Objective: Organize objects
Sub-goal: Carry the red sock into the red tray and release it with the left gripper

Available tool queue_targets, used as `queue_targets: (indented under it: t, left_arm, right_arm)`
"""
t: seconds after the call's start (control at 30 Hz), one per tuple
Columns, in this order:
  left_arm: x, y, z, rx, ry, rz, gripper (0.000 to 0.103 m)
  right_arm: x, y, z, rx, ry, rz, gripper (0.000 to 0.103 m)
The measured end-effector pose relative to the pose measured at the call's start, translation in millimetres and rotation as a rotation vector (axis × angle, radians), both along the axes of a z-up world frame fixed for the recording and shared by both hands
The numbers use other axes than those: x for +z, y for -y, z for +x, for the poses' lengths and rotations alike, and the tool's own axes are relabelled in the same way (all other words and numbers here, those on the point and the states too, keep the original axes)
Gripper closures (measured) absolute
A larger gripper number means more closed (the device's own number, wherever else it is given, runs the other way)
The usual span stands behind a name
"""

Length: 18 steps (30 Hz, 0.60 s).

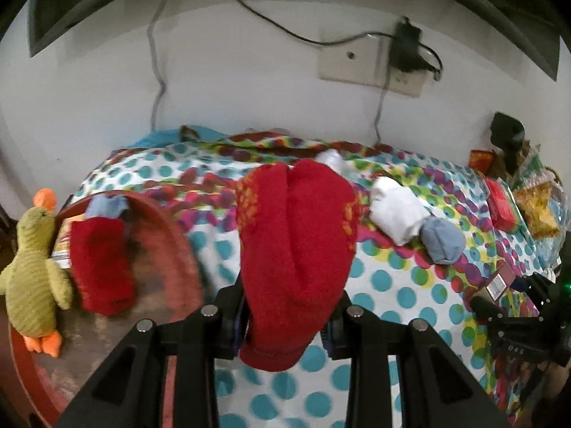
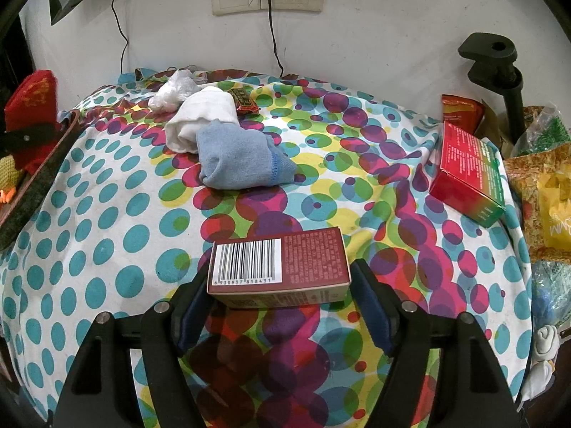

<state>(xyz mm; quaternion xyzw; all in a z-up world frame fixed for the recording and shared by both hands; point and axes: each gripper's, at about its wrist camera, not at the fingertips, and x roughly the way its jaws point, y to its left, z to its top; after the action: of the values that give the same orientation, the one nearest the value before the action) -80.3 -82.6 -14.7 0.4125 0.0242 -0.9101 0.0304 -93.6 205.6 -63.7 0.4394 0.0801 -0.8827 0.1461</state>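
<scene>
Clearly the red sock bundle (image 1: 296, 249) is in the grasp of the left gripper (image 1: 285, 324): the jaws are closed tight on its lower part and the roll stands up between them, its long axis running away from the camera. It hangs above the spotted bedsheet (image 1: 392, 285), just right of the round red tray (image 1: 178, 249). A second red sock roll (image 1: 101, 267) already rests on the tray, with a green plush duck (image 1: 32, 267) beside it at the left edge. Judging by that, the held bundle belongs on the tray, which lies to the left of the gripper and close by, so the left hand is the nearer one for that drop.

Over on the right, the dark red box (image 2: 278, 267) with a barcode lies flat on the sheet between the fingers of the right gripper (image 2: 282, 306). Its long side runs across the gap from finger to finger. The jaws stand fairly wide, and whether the pads already press its ends I cannot tell. Farther off on the sheet lie a white sock roll (image 2: 200, 121) touching a blue sock roll (image 2: 239, 157), and well to the right a red and green box (image 2: 467, 174) near some snack bags (image 2: 542, 192).
</scene>
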Motion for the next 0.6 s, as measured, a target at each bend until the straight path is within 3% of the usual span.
queue_targets:
  t: [0.23,0.6]
  left_arm:
    - [20,57,22,0.069,-0.026,-0.029,0.071]
    - [32,170,19,0.258,-0.020,-0.040,0.071]
  right_arm:
    - [0,1,0,-0.001,0.000,0.002,0.031]
    - [0,0,-1,-0.003,0.001,0.002,0.030]
